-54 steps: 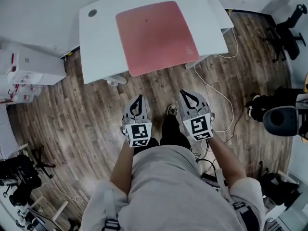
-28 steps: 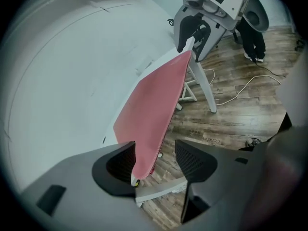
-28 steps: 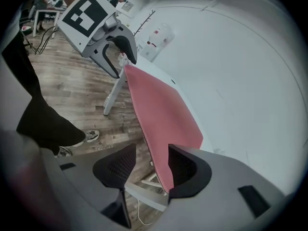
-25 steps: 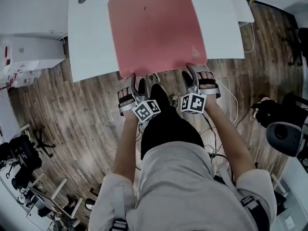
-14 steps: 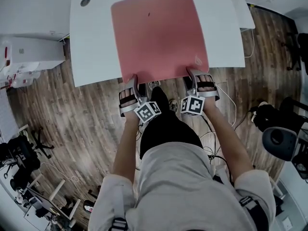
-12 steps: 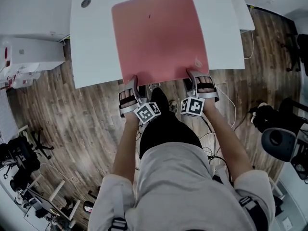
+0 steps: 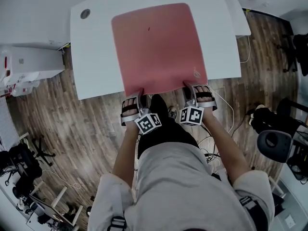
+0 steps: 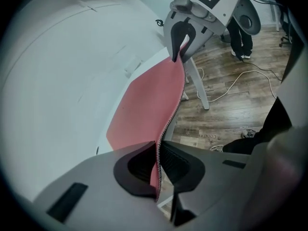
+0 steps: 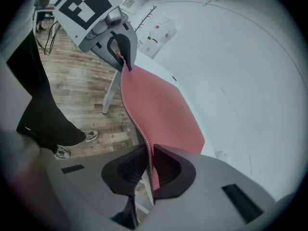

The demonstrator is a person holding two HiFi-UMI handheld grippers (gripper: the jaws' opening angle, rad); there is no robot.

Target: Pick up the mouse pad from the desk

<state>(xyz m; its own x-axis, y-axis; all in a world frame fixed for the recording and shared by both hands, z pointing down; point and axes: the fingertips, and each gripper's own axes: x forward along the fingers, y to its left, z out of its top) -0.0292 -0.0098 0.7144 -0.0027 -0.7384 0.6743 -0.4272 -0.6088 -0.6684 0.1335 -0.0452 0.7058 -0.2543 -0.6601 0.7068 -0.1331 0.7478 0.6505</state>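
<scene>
A large pink mouse pad [image 7: 156, 47] lies on the white desk [image 7: 96, 57], its near edge overhanging the desk's front. My left gripper [image 7: 139, 94] is closing on the pad's near left corner, and the pads press on the thin edge [image 8: 158, 170]. My right gripper [image 7: 190, 88] is closing on the near right corner in the same way [image 9: 148, 170]. In the left gripper view the pad [image 8: 149, 105] runs edge-on to the right gripper [image 8: 180, 42]. The right gripper view shows the pad [image 9: 159, 109] reaching the left gripper [image 9: 122, 52].
A round cable hole [image 7: 85, 14] sits at the desk's far left corner. A white cabinet [image 7: 29, 64] stands left of the desk. An office chair [image 7: 276, 138] and a white cable [image 7: 231, 109] are on the wooden floor at the right.
Both grippers came forward to the pad's near edge with jaws wide, then closed on its two near corners. The near edge now sits a little raised.
</scene>
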